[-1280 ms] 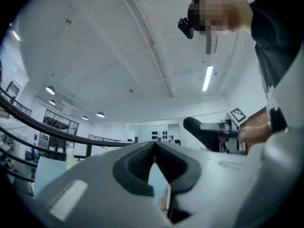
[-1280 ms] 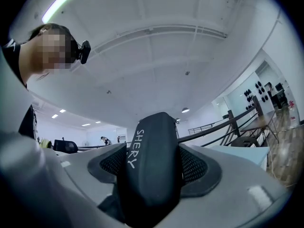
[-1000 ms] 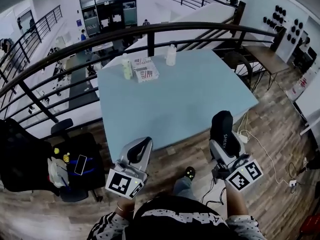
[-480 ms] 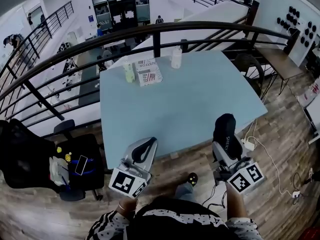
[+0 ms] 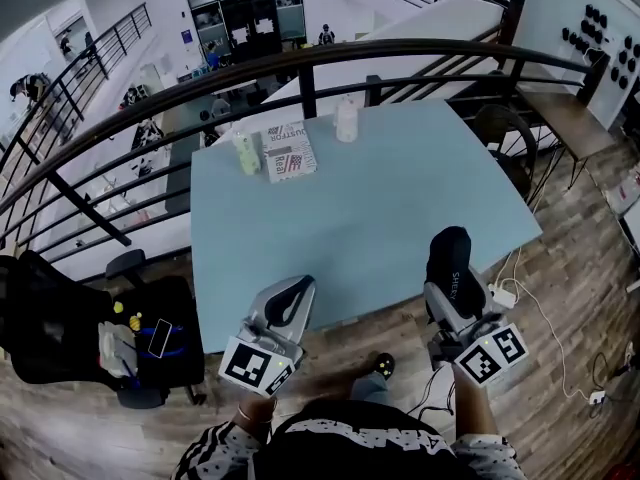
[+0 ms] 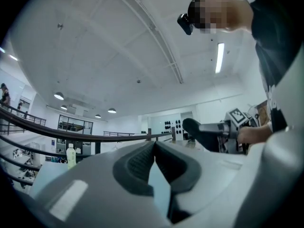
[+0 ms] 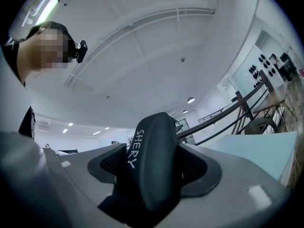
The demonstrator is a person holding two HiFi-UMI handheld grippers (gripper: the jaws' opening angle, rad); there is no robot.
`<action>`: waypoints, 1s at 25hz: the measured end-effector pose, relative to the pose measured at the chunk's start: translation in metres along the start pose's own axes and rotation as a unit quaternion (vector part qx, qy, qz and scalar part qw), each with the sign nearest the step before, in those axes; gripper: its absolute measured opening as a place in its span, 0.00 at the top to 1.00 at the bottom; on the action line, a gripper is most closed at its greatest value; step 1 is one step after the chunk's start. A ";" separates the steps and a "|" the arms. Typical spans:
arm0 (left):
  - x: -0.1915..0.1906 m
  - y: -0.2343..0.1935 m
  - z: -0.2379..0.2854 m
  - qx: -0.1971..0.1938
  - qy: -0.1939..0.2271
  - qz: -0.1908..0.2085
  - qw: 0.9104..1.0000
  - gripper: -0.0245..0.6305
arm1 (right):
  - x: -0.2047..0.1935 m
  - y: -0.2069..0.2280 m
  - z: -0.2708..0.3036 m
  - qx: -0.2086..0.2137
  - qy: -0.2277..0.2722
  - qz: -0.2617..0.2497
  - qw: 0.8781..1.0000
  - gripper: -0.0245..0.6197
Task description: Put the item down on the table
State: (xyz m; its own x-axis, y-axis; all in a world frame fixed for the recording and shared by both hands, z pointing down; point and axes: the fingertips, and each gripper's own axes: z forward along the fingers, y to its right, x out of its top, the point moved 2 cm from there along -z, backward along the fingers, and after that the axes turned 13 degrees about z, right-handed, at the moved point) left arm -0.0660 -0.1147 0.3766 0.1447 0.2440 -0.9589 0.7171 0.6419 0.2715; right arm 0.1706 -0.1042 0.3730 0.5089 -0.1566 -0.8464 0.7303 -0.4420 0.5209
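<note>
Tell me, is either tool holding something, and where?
The right tool clamps a black item by its lower part, top sticking out. The left tool holds nothing.

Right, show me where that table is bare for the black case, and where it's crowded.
The table is bare across its near half and right side. Crowded only along the far edge by the railing: green bottle, printed packet, white bottle. The right gripper, shut on the black case, hangs by the bare near edge.
</note>
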 end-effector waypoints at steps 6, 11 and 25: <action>-0.009 -0.004 0.025 0.014 -0.017 0.009 1.000 0.96 | 0.007 0.032 0.022 0.015 -0.002 0.012 1.000 0.42; -0.005 -0.007 0.048 0.025 -0.029 0.014 0.999 0.96 | 0.017 0.051 0.041 0.027 -0.016 0.022 0.999 0.42; 0.002 -0.008 0.107 0.076 -0.047 0.026 0.996 0.96 | 0.059 0.100 0.086 0.076 -0.034 0.030 0.996 0.42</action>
State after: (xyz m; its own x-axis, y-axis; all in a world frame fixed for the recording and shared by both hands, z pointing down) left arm 0.0016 -0.1977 0.3633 0.2418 0.2005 -0.9494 0.8010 0.5109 0.3119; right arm 0.2344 -0.2331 0.3657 0.5136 -0.2439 -0.8227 0.6193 -0.5582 0.5521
